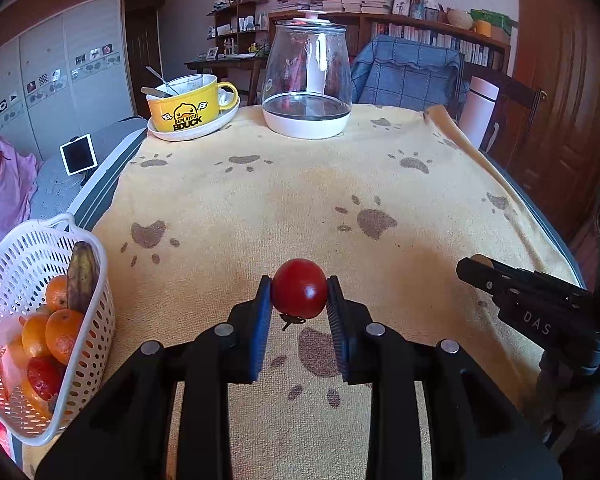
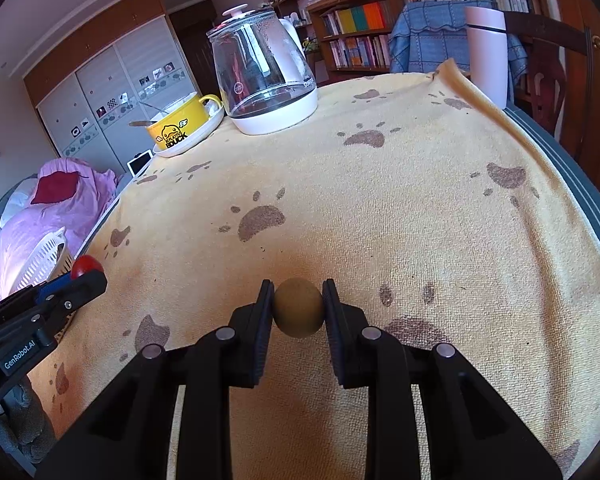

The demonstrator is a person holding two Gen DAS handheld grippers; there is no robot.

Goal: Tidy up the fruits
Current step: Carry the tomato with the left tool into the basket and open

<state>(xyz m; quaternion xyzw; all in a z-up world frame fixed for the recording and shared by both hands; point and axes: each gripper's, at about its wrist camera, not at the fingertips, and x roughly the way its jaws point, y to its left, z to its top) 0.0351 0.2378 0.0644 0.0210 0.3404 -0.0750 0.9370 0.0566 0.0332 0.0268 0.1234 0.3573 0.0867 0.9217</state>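
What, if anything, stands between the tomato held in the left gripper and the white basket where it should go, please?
Nothing visible does. The tomato sits clamped in the left gripper, and only bare towel lies between it and the basket to its left.

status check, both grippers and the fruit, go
Left gripper shut on red tomato. Right gripper shut on brown round fruit. White basket at left, path clear.

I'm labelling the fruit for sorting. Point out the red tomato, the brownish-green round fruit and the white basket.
red tomato [image 1: 299, 289], left wrist view, on the middle of its glossy skin.
brownish-green round fruit [image 2: 299, 307], right wrist view, on the centre of its face.
white basket [image 1: 94, 320], left wrist view, on its perforated side wall.
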